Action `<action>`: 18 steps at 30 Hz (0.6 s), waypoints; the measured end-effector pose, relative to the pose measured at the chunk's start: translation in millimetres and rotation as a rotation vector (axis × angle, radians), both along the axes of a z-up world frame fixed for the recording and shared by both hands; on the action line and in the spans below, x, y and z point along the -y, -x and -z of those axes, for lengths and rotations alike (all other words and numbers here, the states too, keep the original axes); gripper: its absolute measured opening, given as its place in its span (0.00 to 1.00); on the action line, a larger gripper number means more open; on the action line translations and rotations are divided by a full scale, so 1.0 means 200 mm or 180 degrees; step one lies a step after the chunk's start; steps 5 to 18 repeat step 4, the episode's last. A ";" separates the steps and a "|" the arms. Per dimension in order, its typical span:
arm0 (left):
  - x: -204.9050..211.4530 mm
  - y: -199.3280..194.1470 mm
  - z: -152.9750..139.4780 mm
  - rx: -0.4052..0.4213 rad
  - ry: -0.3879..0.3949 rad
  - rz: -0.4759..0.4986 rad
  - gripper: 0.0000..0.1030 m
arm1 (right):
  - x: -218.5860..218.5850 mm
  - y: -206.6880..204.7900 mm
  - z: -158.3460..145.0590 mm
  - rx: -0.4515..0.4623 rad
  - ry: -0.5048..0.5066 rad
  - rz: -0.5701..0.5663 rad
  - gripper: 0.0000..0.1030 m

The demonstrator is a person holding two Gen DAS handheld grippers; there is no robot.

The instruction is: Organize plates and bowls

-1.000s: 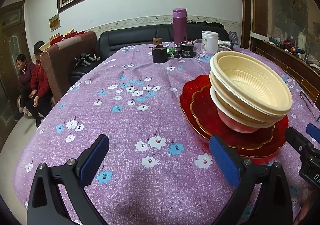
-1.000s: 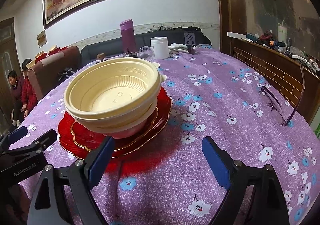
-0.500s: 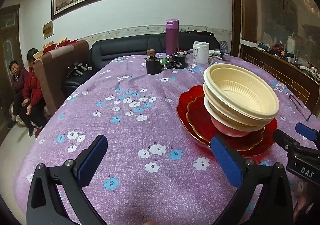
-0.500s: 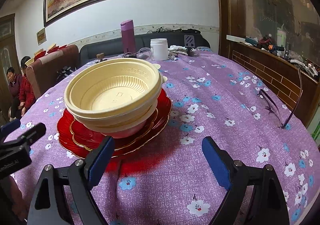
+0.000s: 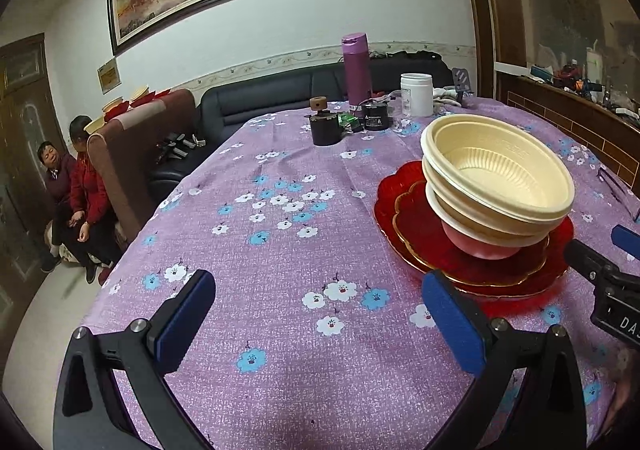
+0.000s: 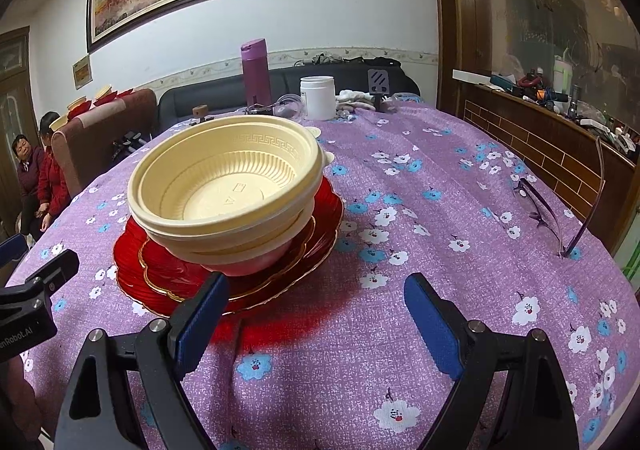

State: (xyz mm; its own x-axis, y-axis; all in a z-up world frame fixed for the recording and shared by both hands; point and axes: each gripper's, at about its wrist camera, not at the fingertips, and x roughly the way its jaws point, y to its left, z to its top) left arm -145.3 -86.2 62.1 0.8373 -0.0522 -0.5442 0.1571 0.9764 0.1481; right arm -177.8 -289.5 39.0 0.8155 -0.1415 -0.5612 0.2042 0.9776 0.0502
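Observation:
A stack of cream plastic bowls with a pink bowl at the bottom sits on stacked red gold-rimmed plates. My left gripper is open and empty above the purple flowered tablecloth, left of the stack. My right gripper is open and empty, just in front of the plates; its left finger overlaps the plate rim in the view. Each gripper shows at the edge of the other's view.
At the table's far end stand a purple flask, a white jar, a dark cup and a small black pot. Glasses lie at the right edge. Two people sit at left by a chair.
Both grippers have drawn back a little from the stack and stayed open. The bowls and plates have not moved.

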 end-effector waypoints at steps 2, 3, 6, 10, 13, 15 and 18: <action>-0.01 0.00 0.00 -0.0004 0.0003 -0.0021 1.00 | 0.00 0.00 0.00 -0.0001 -0.0001 0.0001 0.89; -0.01 0.00 0.00 -0.0010 0.0002 -0.0026 1.00 | 0.00 0.00 0.00 0.0000 -0.0003 0.0002 0.89; -0.01 0.00 0.00 -0.0016 -0.0003 -0.0024 1.00 | 0.00 0.00 0.00 0.0004 -0.0004 0.0002 0.89; -0.01 0.00 0.00 -0.0016 -0.0003 -0.0024 1.00 | 0.00 0.00 0.00 0.0004 -0.0004 0.0002 0.89; -0.01 0.00 0.00 -0.0016 -0.0003 -0.0024 1.00 | 0.00 0.00 0.00 0.0004 -0.0004 0.0002 0.89; -0.01 0.00 0.00 -0.0016 -0.0003 -0.0024 1.00 | 0.00 0.00 0.00 0.0004 -0.0004 0.0002 0.89; -0.01 0.00 0.00 -0.0016 -0.0003 -0.0024 1.00 | 0.00 0.00 0.00 0.0004 -0.0004 0.0002 0.89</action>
